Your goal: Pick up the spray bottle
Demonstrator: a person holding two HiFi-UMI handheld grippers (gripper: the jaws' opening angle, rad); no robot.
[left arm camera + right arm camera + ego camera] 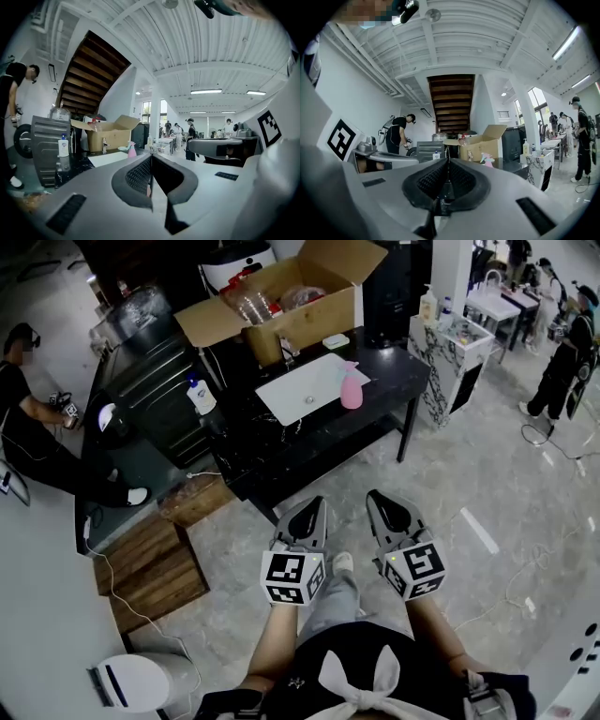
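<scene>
On the glossy black table top (398, 371) across the floor, one pink spray bottle (352, 388) stands upright, touching the right edge of a white rectangular sink basin (298, 392) set into that top. The bottle has a rounded body that narrows to a trigger head, and nothing grips it. It shows small and far off in both gripper views.

Behind the basin sits one brown cardboard box (314, 326) with its flaps open. It holds clear ribbed plastic containers and something red that is too small to name. One white pump bottle (201, 397) with a blue label stands on the dark slatted unit just left of the table. A second pale pump bottle (428, 307) stands on a veined, marble-look counter (459, 357) to the right.

Two grippers are held low over the mottled grey floor (478, 474), close to the person's body and well apart from the table. Each has a smooth grey shell, black ridged pads and one cube with black-and-white square markers. The left gripper (307, 514) has its jaws together with nothing between them. The right gripper (386, 507) is likewise closed and empty, its pads meeting in a thin line.
</scene>
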